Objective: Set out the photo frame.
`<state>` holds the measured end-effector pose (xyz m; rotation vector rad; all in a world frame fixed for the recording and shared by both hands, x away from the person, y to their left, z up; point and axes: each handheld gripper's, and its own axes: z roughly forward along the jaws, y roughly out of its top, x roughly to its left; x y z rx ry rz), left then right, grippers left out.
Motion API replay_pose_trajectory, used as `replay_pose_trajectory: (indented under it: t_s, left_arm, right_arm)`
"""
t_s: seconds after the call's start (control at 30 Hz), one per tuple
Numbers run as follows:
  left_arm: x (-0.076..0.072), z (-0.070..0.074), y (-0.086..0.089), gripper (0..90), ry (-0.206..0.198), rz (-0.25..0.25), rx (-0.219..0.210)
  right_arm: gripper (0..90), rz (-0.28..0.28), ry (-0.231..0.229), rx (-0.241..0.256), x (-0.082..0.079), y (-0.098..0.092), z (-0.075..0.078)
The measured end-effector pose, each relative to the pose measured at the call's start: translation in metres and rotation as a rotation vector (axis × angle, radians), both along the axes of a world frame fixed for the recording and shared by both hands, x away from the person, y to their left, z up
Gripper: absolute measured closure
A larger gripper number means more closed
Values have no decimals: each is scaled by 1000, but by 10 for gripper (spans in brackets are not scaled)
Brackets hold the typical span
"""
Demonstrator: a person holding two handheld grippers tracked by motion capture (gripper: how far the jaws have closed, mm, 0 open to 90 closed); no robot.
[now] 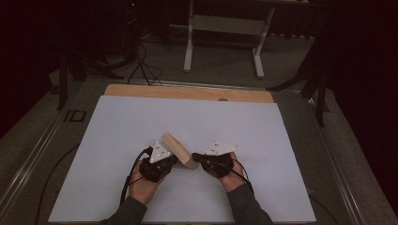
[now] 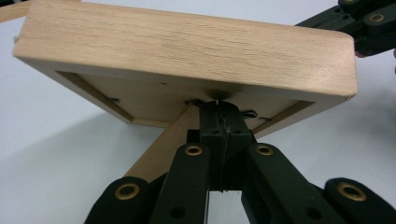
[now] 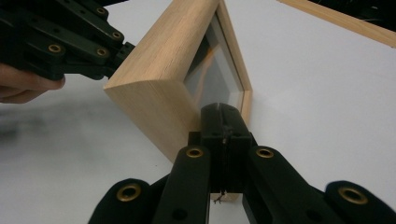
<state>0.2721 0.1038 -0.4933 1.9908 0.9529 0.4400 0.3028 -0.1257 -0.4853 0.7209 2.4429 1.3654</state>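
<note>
A large white sheet (image 1: 197,126) covers most of the table, reaching its near edge and both side edges. Along the far edge a strip of bare pale wood (image 1: 187,92) stays uncovered, with a small dark round spot (image 1: 223,99) near its middle. Grey floor lies around the table. Beyond the far edge stands a white metal frame on two legs (image 1: 224,33), well apart from the table. Black cables (image 1: 143,65) run over the floor off the far left corner, and dark stand legs (image 1: 300,80) sit off the far right corner.

Left gripper (image 2: 219,112), jaws pressed together, at the back of a tilted wooden frame (image 2: 187,46) above its stand.
</note>
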Motion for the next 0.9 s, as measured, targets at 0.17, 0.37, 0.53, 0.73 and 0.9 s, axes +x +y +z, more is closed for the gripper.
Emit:
replay_pose_trajectory:
  t_s: [0.17, 0.37, 0.53, 0.73, 0.9]
  left_arm:
    - [1, -1, 1, 897, 3, 6, 0]
    - [3, -1, 3, 897, 4, 16, -5]
    - [5, -2, 4, 897, 5, 21, -7]
    - [8, -4, 5, 897, 14, 24, -8]
    - [11, -5, 6, 897, 18, 31, -14]
  right_arm:
    - [896, 8, 3, -3, -1, 2, -1]
    - [895, 23, 7, -9, -3, 5, -3]
    - [896, 31, 10, -13, -4, 6, -4]
    - [896, 37, 10, -15, -5, 8, -5]
    - [896, 40, 12, -15, -6, 10, -5]
